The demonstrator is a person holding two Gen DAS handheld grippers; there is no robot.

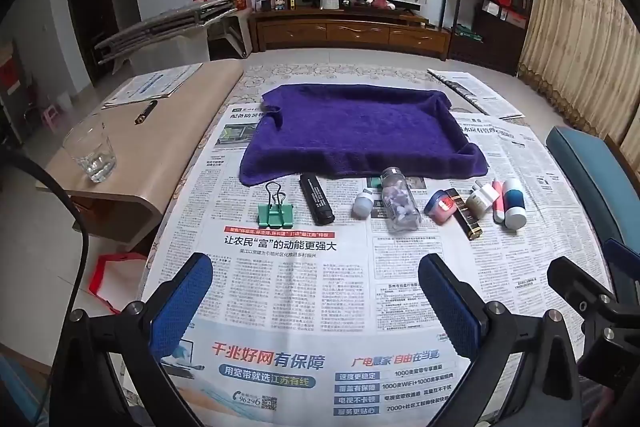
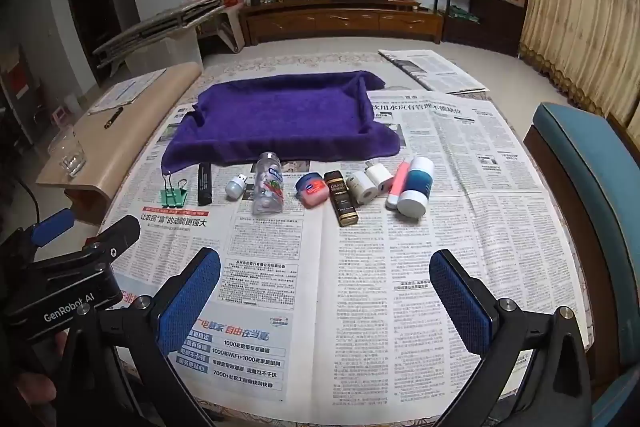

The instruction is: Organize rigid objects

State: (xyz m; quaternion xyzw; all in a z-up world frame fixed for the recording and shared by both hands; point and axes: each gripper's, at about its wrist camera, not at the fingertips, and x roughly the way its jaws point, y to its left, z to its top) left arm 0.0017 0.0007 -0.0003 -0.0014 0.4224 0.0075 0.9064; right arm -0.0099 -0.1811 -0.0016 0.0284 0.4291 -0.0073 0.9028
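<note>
A row of small objects lies on the newspaper-covered table in front of a purple towel-lined tray: a green binder clip, a black lighter-like stick, a small white cap, a clear bottle, a blue-lidded pink jar, a black-gold box, a white plug, a pink tube and a blue-white bottle. My left gripper and right gripper are both open and empty, well short of the row.
A wooden side table at the left holds a glass, a pen and papers. A blue chair stands at the table's right edge. My left gripper's body shows at the lower left of the right wrist view.
</note>
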